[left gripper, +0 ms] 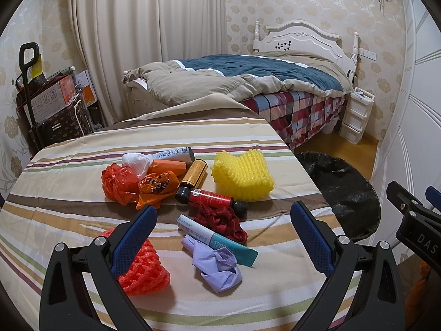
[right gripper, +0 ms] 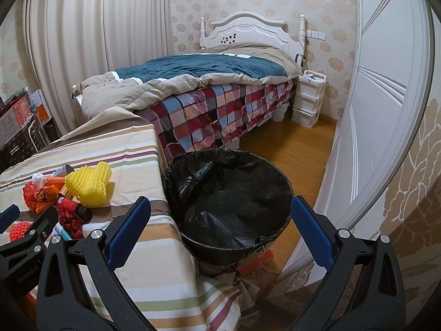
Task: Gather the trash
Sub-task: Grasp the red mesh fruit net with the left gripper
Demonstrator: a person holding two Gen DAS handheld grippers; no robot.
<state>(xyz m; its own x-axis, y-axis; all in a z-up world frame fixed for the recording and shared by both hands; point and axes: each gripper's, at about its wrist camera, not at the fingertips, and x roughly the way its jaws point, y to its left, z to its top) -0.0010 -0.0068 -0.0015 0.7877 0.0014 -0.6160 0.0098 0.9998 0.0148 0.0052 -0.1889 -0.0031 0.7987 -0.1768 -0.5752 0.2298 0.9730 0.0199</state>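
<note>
Trash lies on a striped table [left gripper: 69,171]: yellow foam net [left gripper: 242,175], red bottle [left gripper: 215,200], gold bottle [left gripper: 193,176], orange wrappers [left gripper: 154,186], dark red cloth [left gripper: 223,223], teal-and-white tube [left gripper: 215,238], crumpled purple glove [left gripper: 217,267], orange foam net [left gripper: 143,270]. My left gripper [left gripper: 224,234] stands open over the tube and glove, holding nothing. Right of the table is a black-lined bin [right gripper: 228,193]. My right gripper [right gripper: 220,226] hangs open above the bin's near rim, empty. The yellow net [right gripper: 89,186] also shows in the right wrist view.
A bed [right gripper: 206,82] with a plaid sheet stands behind the table and bin. White drawers [right gripper: 307,98] sit by the headboard. Boxes and a trolley [left gripper: 49,102] fill the left corner. A white wardrobe door [right gripper: 380,110] runs along the right, with wood floor [right gripper: 297,149] beyond the bin.
</note>
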